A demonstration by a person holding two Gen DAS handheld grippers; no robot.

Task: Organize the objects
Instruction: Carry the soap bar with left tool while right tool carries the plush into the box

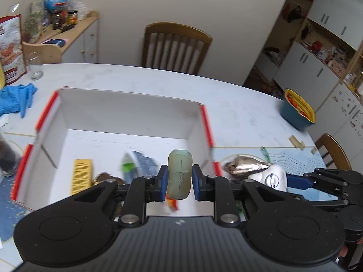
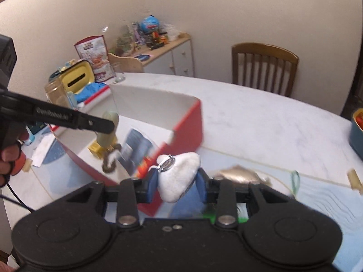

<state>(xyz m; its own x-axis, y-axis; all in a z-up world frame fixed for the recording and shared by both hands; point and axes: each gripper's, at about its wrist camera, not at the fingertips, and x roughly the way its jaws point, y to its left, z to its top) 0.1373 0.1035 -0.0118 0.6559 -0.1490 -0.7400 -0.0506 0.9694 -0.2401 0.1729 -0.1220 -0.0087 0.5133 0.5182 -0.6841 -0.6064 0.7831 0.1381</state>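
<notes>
On the far left of the white counter (image 1: 238, 104) lies a crumpled blue glove (image 1: 17, 100), soft and floppy. Next comes a big cardboard box (image 1: 127, 111), white inside and red outside, with straight walls and an open top. On its floor lie a flat yellow packet (image 1: 82, 176), a blurry blue-and-grey packet (image 1: 145, 164) and a brown twisty thing (image 2: 109, 163); the far half of the floor is bare.

The left tongs (image 1: 180, 180) pinch a pale green bar (image 1: 180, 173), smooth and rounded, with thin dark cracks on it. The bar stands upright between the blue pads, above the near part of the box.

To the right, just outside the red wall, the right tongs (image 2: 178, 184) squeeze a soft white plush thing (image 2: 179, 174) with a small silver badge. It hangs over the counter near the box's corner. Beside it lies a shiny gold wrapper (image 1: 244, 165), all crinkled. Far right, near the rounded counter edge, sits a blue tub (image 1: 295, 115) with a yellow lid. The counter between the box and the tub is wide and bare.
</notes>
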